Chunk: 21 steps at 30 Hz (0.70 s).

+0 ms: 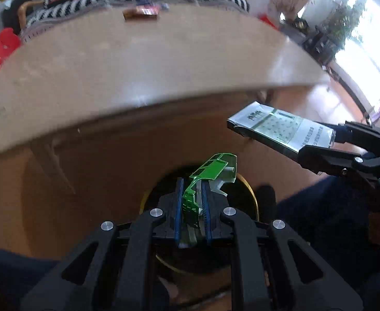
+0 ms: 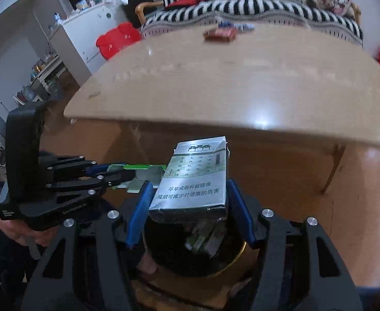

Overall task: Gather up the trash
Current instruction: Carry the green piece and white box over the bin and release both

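Both grippers hang over the round black bin [image 2: 195,256] on the floor, near the front edge of the table [image 2: 215,83], presumably so that whatever they let go falls straight in. The left gripper [image 1: 193,204] is clenched on a flattened green carton [image 1: 205,178], its pads pressing both faces. The right gripper [image 2: 190,207] has a silver cigarette pack [image 2: 195,178] between its blue pads; the jaws look spread wide, and whether they grip it or have just released it I cannot tell. Some trash already lies inside the bin. A red-brown pack [image 2: 219,35] sits at the table's far edge, probably left to collect.
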Available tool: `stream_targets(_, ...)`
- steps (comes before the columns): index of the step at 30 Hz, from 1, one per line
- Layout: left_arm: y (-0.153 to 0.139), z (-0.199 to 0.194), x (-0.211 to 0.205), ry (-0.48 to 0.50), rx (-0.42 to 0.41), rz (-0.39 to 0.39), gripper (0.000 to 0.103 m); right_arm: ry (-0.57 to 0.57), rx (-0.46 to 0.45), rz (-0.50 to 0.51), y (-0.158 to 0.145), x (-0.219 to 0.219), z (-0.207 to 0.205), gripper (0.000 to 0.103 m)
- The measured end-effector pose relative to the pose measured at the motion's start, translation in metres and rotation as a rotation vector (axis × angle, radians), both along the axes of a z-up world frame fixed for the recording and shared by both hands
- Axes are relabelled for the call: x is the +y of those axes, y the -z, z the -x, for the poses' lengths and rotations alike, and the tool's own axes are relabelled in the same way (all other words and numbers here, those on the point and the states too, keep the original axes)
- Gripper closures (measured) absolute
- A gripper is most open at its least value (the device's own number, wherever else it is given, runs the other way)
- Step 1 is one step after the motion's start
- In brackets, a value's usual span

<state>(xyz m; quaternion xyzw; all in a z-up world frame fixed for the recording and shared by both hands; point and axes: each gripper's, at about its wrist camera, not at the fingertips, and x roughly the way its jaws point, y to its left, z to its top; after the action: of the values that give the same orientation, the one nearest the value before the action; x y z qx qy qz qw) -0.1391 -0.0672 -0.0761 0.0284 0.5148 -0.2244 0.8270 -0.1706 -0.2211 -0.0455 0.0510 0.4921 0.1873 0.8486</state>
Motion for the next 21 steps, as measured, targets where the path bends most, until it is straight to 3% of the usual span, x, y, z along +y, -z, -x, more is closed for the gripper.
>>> stream_targets(6, 0.041, 0.012, -0.007, 0.017, 0.174, -0.003, 0.09, 0.027, 0.161, 0.021, 0.041, -0.004, 0.01, 0.044)
stream_targets(13, 0.053, 0.009, -0.012, 0.026, 0.215, -0.013, 0.09, 0.015, 0.202, 0.009, 0.05, 0.001, 0.01, 0.046)
stream_targets(14, 0.053, 0.008, -0.011, 0.025, 0.215, -0.013, 0.09, 0.012, 0.204, 0.007, 0.051, 0.002, 0.011, 0.05)
stream_targets(15, 0.053, 0.009, -0.011, 0.025, 0.216, -0.014, 0.09, 0.005, 0.217, 0.003, 0.053, 0.003, 0.006, 0.08)
stream_targets(21, 0.057, 0.008, -0.012, 0.022, 0.225, -0.02, 0.09, 0.015, 0.249, -0.011, 0.059, 0.004, -0.002, 0.081)
